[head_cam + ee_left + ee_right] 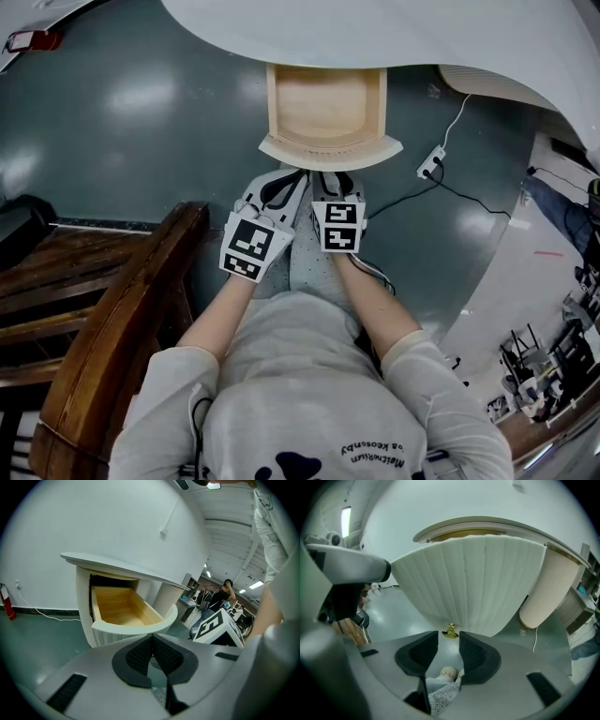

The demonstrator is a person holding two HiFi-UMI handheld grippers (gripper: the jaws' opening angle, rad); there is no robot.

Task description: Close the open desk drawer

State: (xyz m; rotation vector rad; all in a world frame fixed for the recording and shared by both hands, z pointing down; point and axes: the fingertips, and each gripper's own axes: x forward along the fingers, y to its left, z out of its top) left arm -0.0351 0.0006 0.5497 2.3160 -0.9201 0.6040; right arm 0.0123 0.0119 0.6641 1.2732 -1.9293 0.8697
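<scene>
Drawer (pixel 330 150) stands pulled out beneath curved white worktop (pixel 394 37). Pale wood inside, ribbed white front toward you. Your left gripper (pixel 152 639): jaws pressed together, holding nothing, aimed at drawer from its side, clear of it. Your right gripper (pixel 449 641): jaws apart, nothing gripped. Small brass knob (pixel 450 632) at bottom of drawer front sits just ahead of gap, not between pads. Head view: both grippers side by side, close before drawer front. Power strip (pixel 431 164) with cable lies on floor (pixel 141 122) to right.
</scene>
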